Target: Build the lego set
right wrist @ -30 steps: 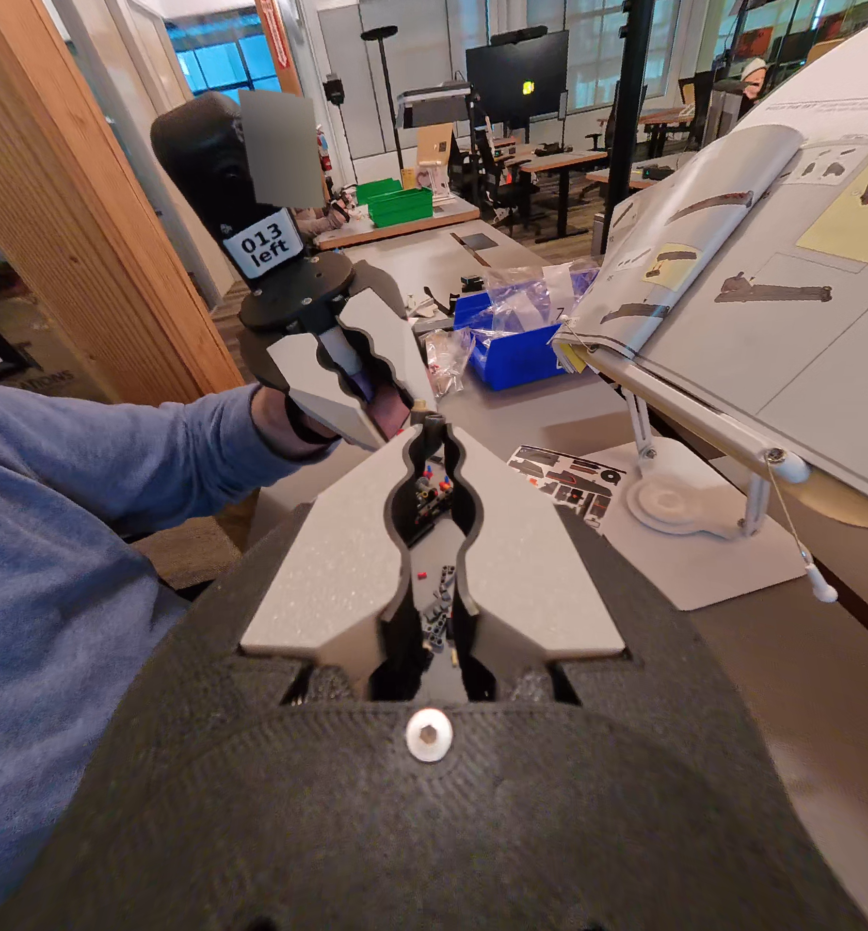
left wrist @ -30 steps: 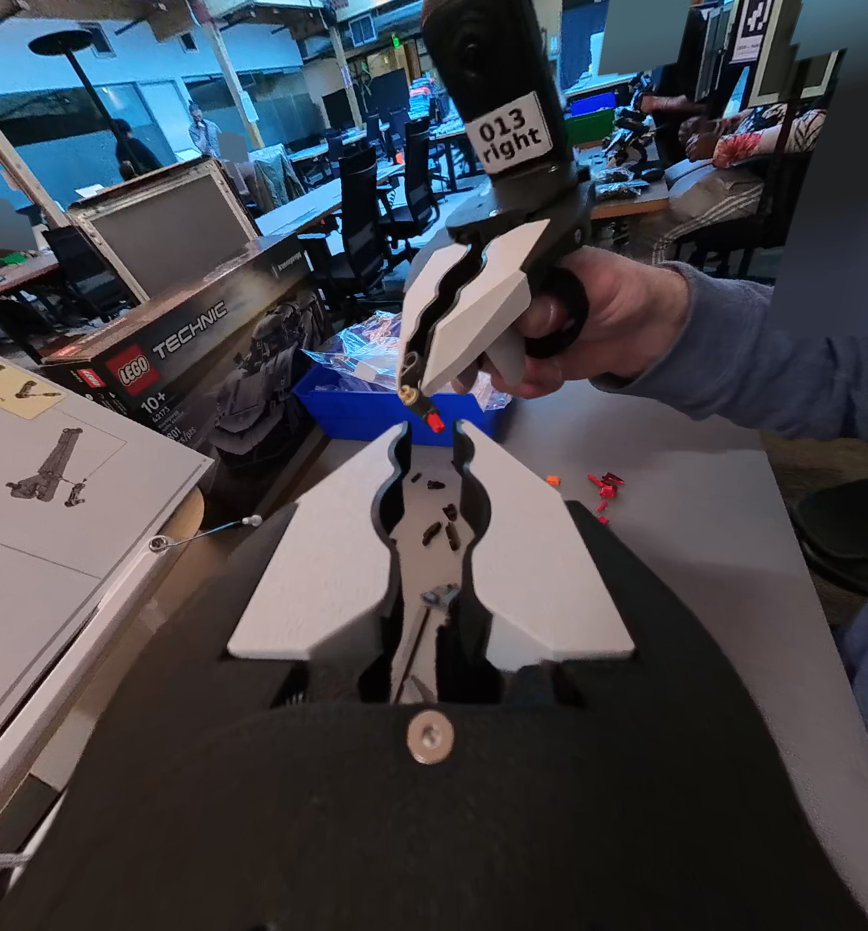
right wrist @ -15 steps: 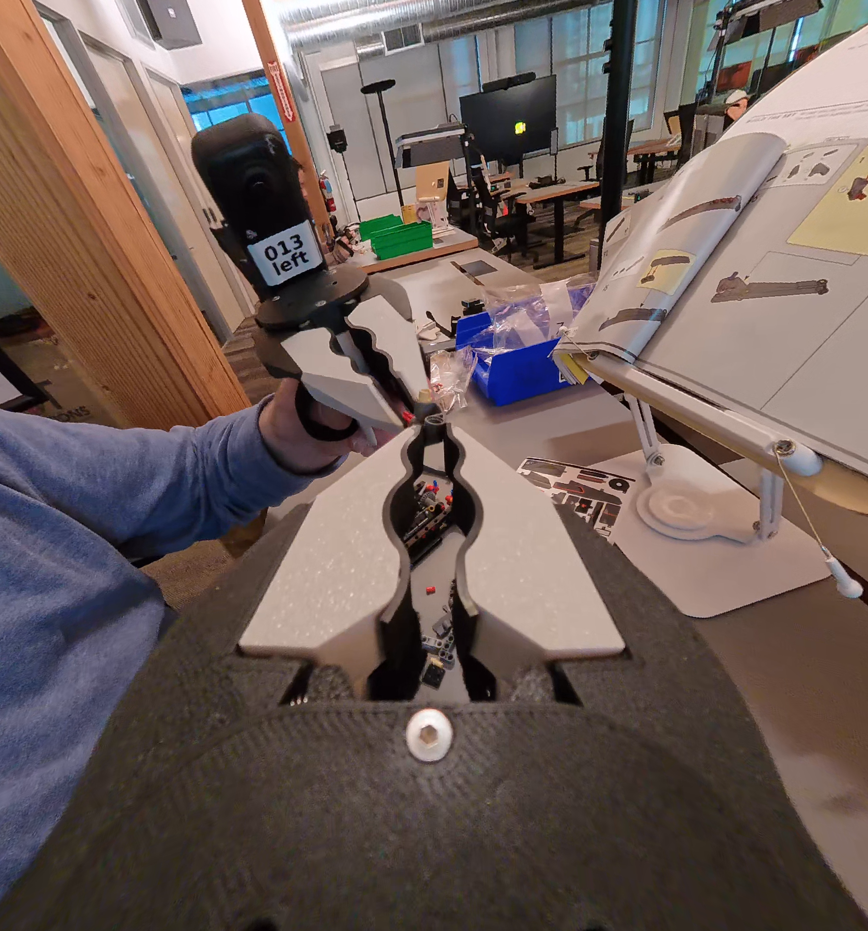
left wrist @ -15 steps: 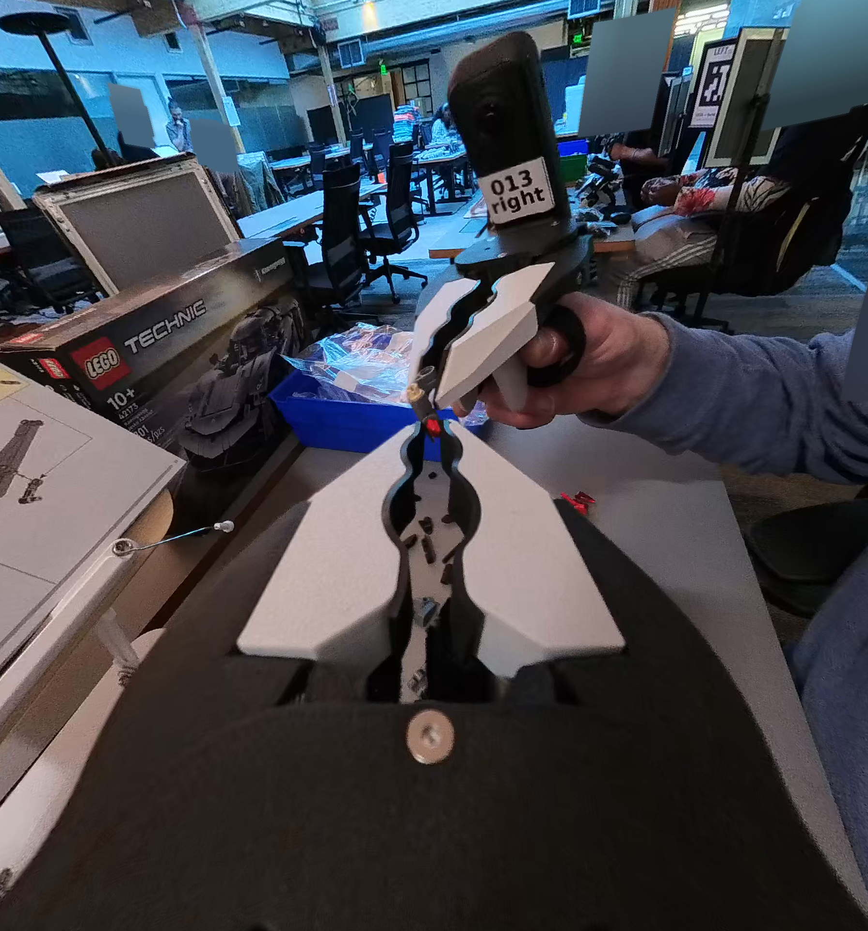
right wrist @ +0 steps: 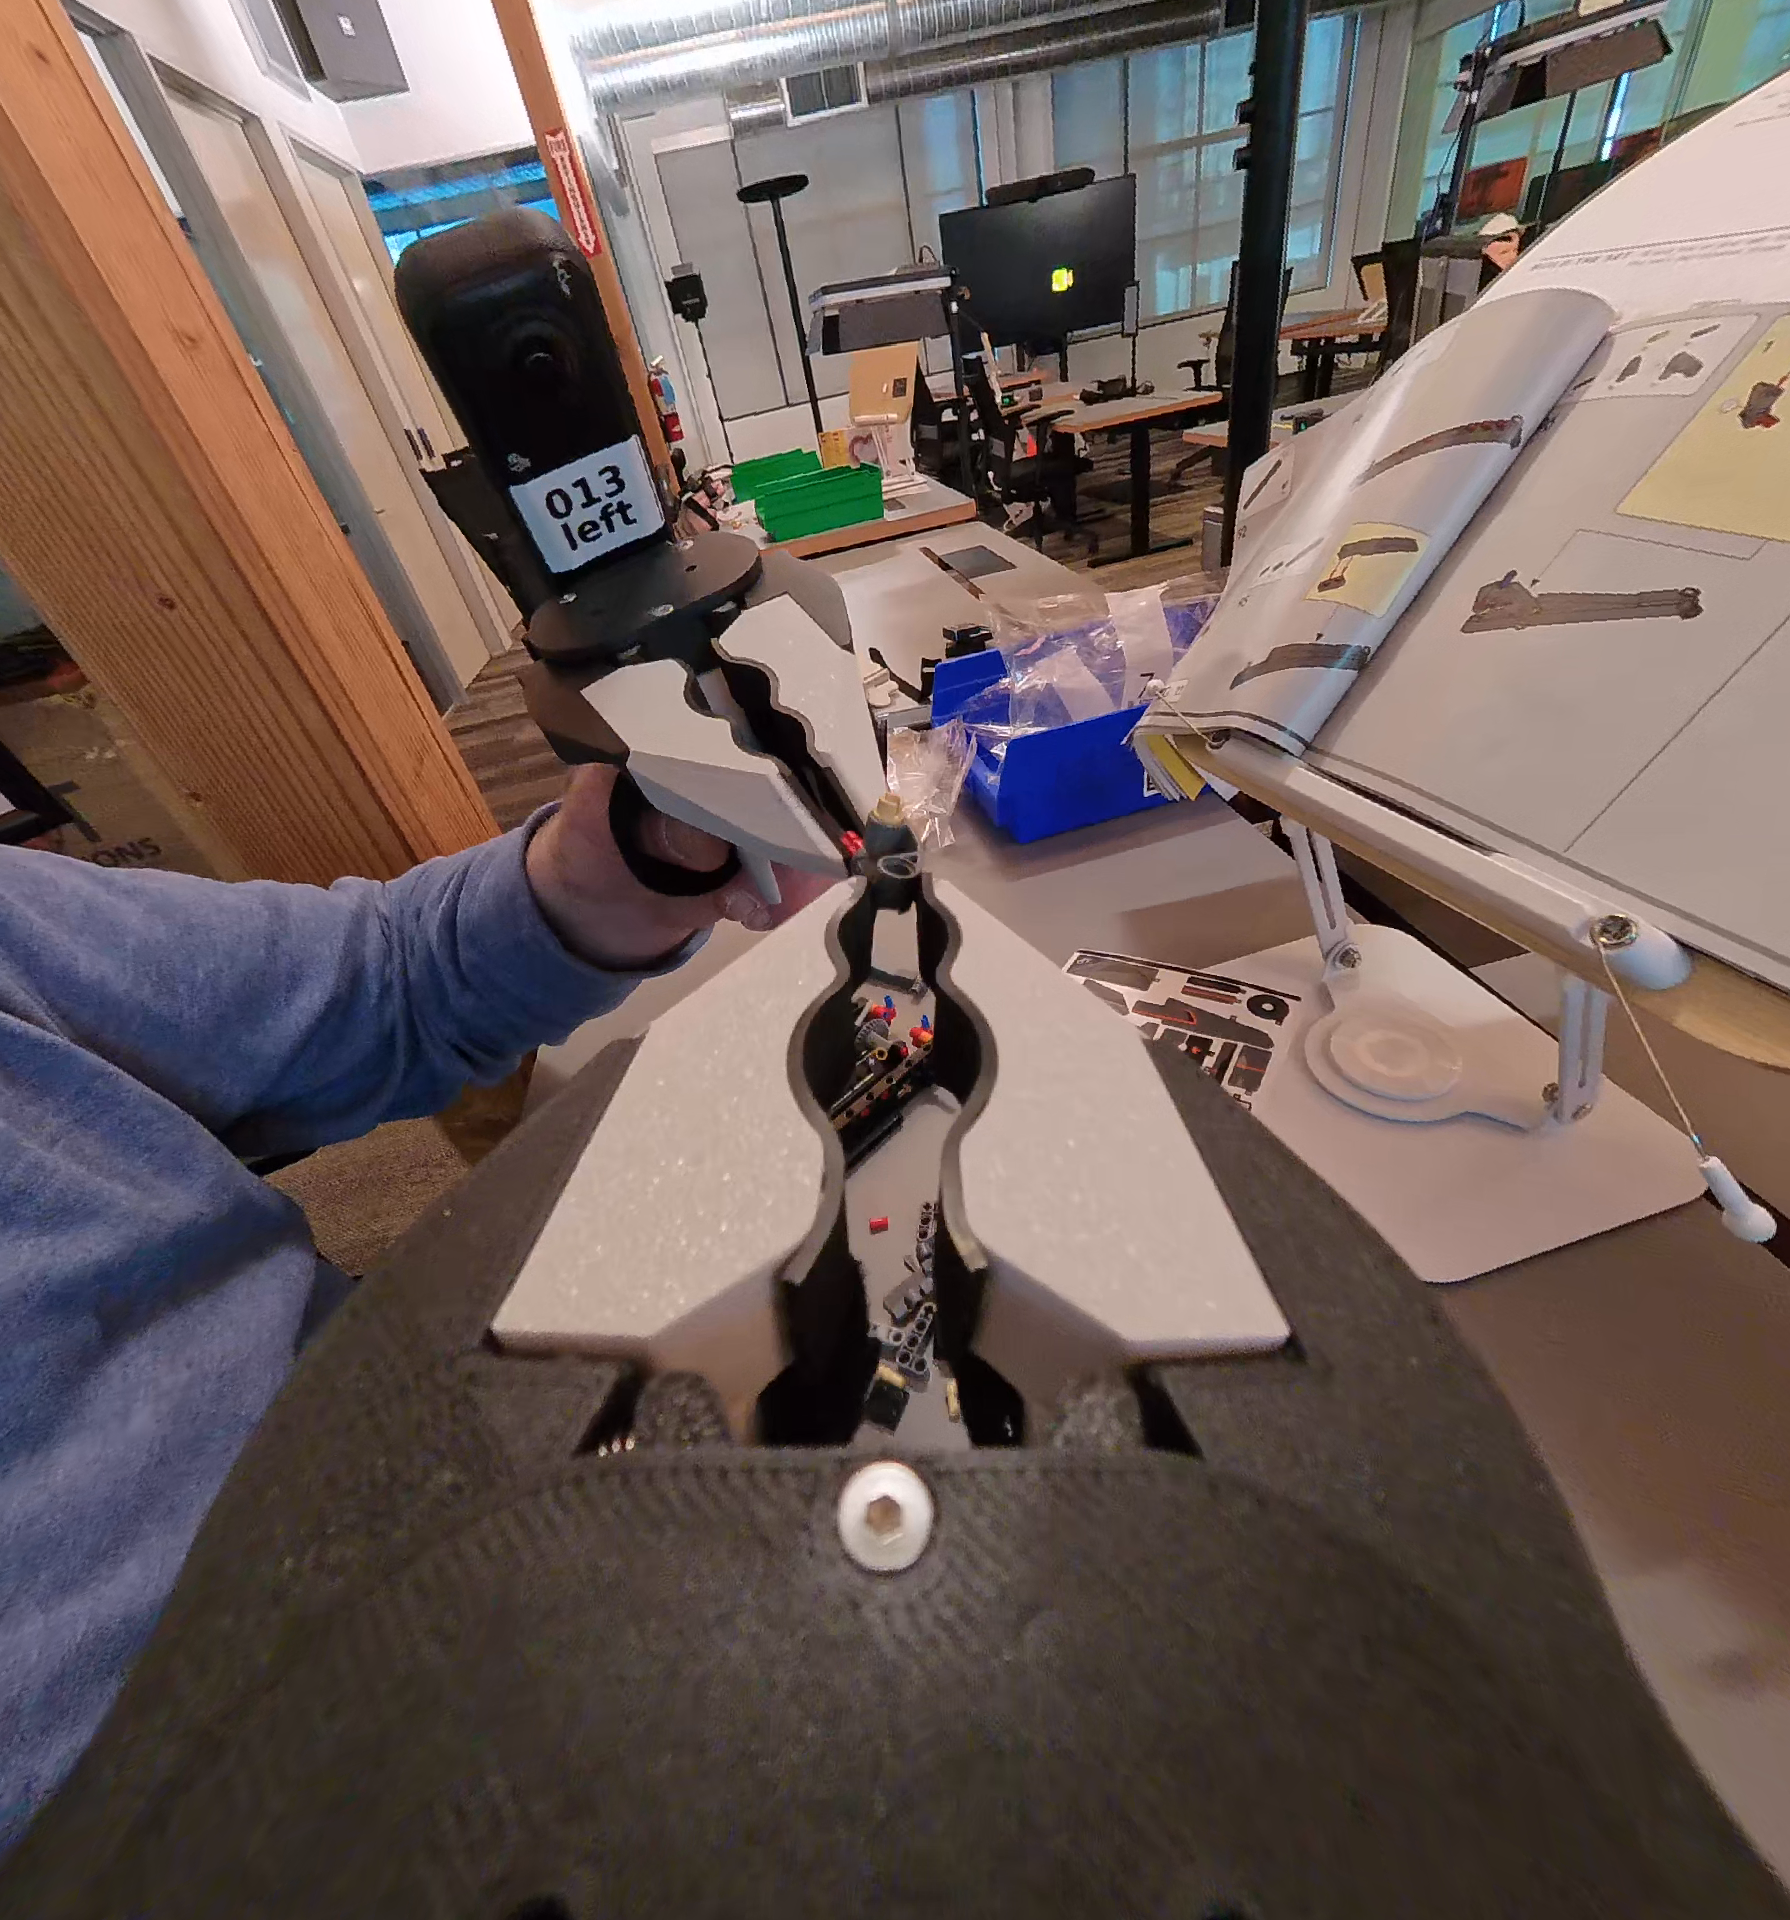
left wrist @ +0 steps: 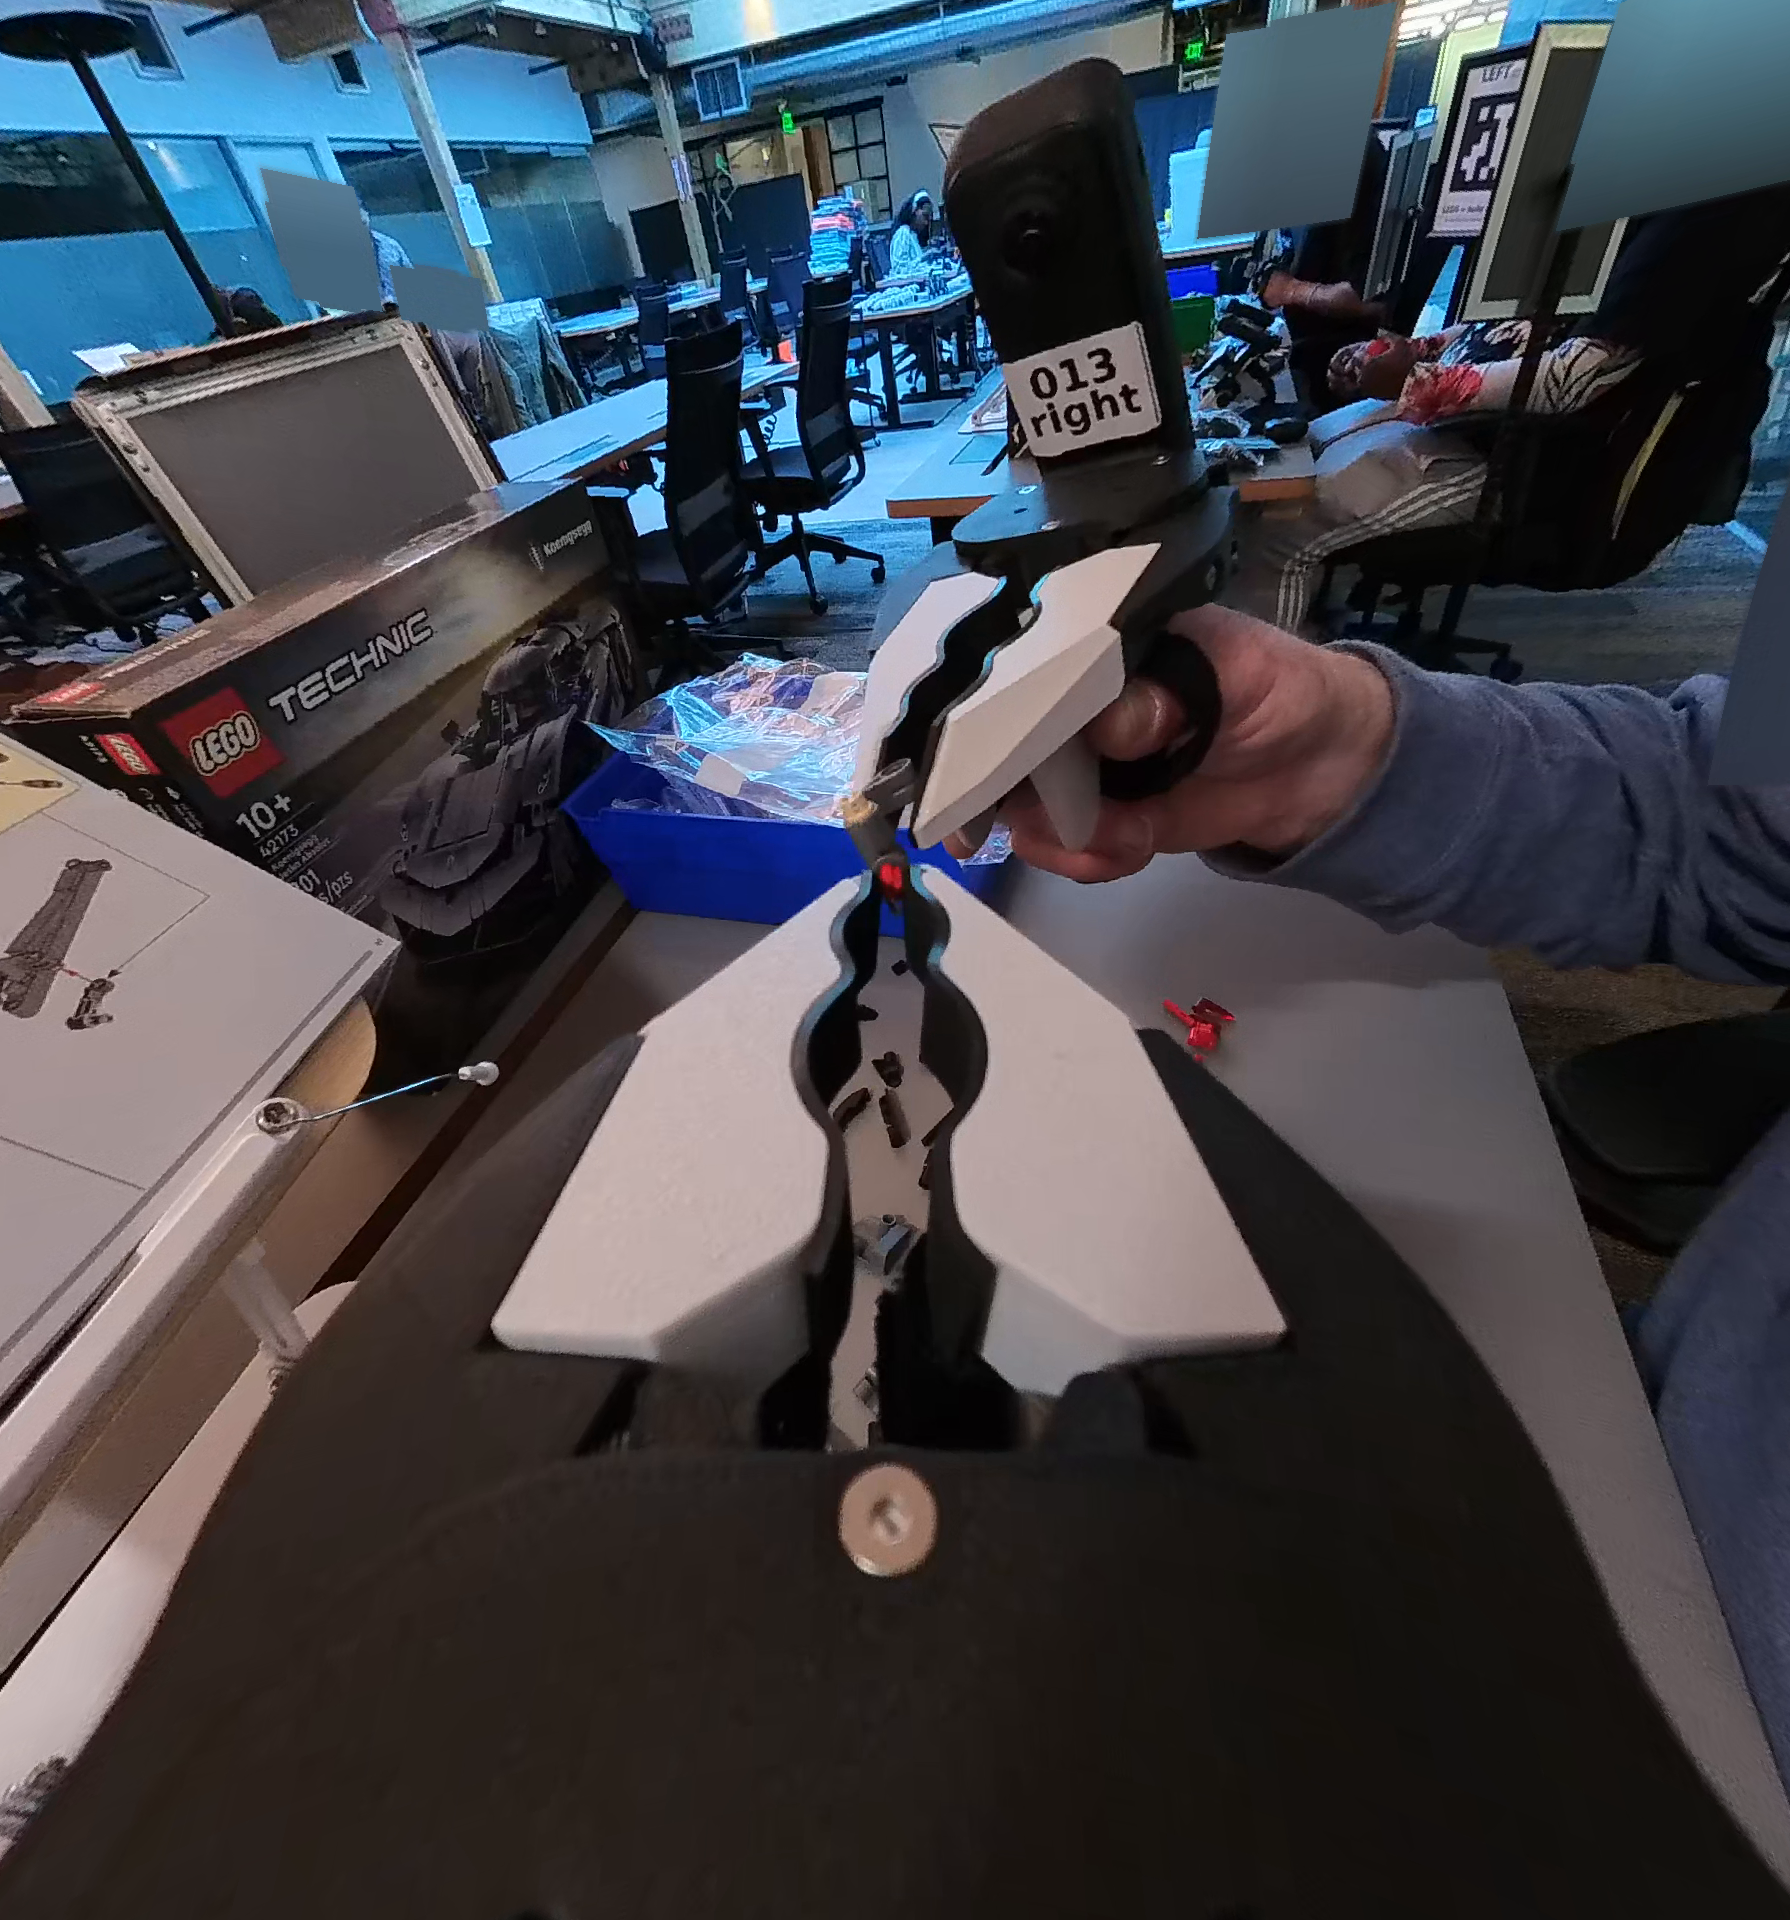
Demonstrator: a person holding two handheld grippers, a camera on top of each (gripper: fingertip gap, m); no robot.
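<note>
My right gripper (right wrist: pixel 891 883) is shut on a small dark grey Lego piece with a tan end (right wrist: pixel 889 831) and holds it above the grey table. In the left wrist view that piece (left wrist: pixel 875 805) hangs from the right gripper (left wrist: pixel 896 800) with a red pin (left wrist: pixel 889 881) at its lower end. My left gripper (left wrist: pixel 891 883) is shut with its tips on that red pin. The two grippers meet tip to tip; the left gripper (right wrist: pixel 839 842) also shows in the right wrist view. A long black partial assembly (right wrist: pixel 880 1070) lies on the table below.
A blue bin (left wrist: pixel 725 862) of plastic bags and the Lego box (left wrist: pixel 351 707) stand at the back. An open instruction booklet (right wrist: pixel 1493 623) sits on a white stand (right wrist: pixel 1390 1060) with a sticker sheet (right wrist: pixel 1182 1013) beside it. Loose red pieces (left wrist: pixel 1197 1018) and black pins (left wrist: pixel 886 1091) lie on the table (left wrist: pixel 1338 1143). My two grippers' fingertips are within a few centimetres of each other.
My left gripper was open below the right gripper's piece; it has moved up to it and closed on the red pin. Both grippers have risen a little.
</note>
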